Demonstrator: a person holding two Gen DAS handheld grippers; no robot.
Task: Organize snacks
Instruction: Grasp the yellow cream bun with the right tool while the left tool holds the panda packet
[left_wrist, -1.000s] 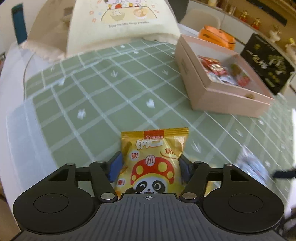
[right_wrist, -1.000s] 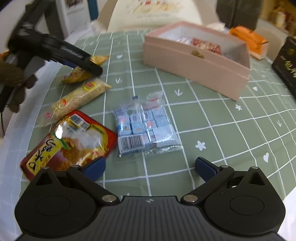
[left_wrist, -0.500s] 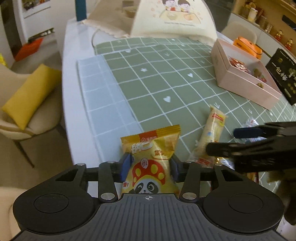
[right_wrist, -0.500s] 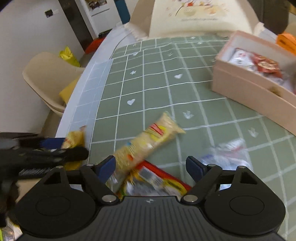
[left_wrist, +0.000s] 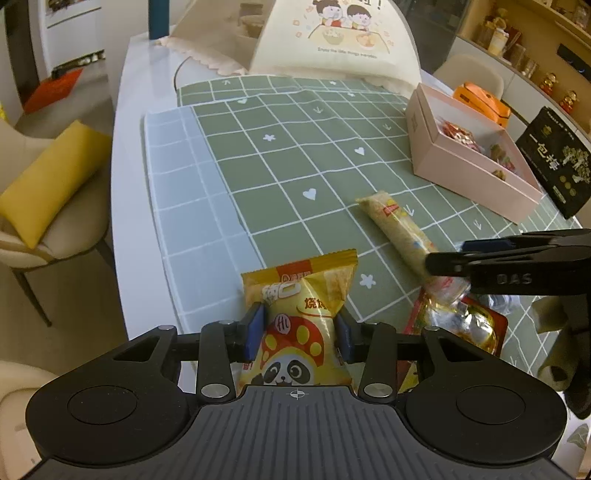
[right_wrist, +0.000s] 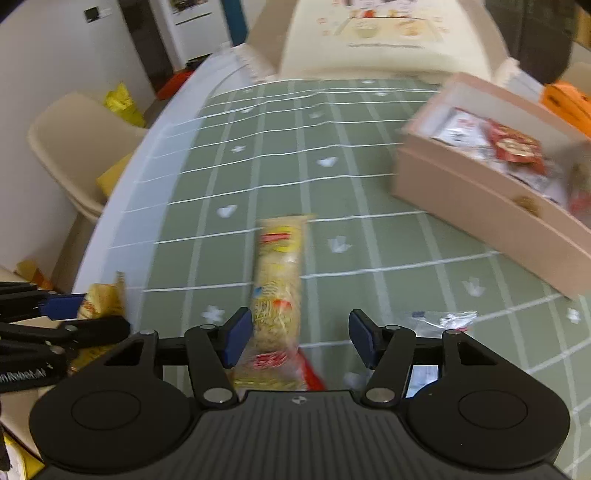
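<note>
My left gripper (left_wrist: 299, 334) is shut on a yellow panda snack bag (left_wrist: 301, 314) and holds it above the table's left edge. It also shows at the left of the right wrist view (right_wrist: 101, 301). My right gripper (right_wrist: 299, 338) is open, its jaws around the near end of a long noodle stick pack (right_wrist: 277, 284), apart from it. That pack also lies on the green mat in the left wrist view (left_wrist: 399, 230). The pink box (left_wrist: 472, 173) holds several snacks at the right, and shows in the right wrist view (right_wrist: 487, 199).
A red-and-yellow snack pouch (left_wrist: 461, 328) and a clear packet (right_wrist: 439, 319) lie near the right gripper. A black box (left_wrist: 554, 162) and an orange box (left_wrist: 484, 101) stand behind the pink box. A cream cover (left_wrist: 332, 40) stands at the back. A chair with a yellow cushion (left_wrist: 48, 181) is left of the table.
My left gripper has drawn back toward the table's left edge with the panda bag. My right gripper has swung left over the noodle stick pack and narrowed, still open.
</note>
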